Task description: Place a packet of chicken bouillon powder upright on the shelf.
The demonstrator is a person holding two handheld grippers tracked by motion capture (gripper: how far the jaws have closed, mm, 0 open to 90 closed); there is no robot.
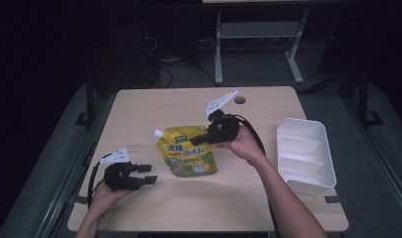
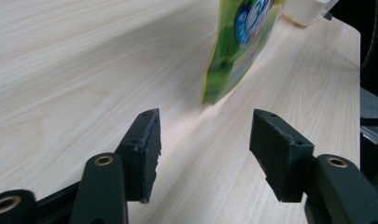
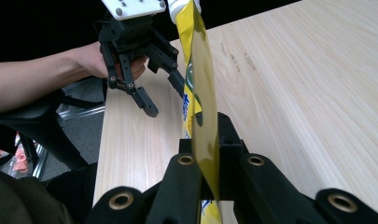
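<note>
the right gripper (image 1: 201, 139) is clenched on the edge of the yellow-green spouted pouch (image 1: 188, 151), which hangs near the middle of the table (image 1: 154, 208), its lower corner looking lifted off the wood. the left gripper (image 1: 146, 173) is released, empty, by the near left edge. the pickup looks done; what is left is probably carrying the pouch to the white bin (image 1: 307, 153) at the right edge.

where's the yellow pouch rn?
In the high view the yellow pouch is mid-table, clamped at its edge in the right claw, between the open left claw and the white bin at right.
</note>
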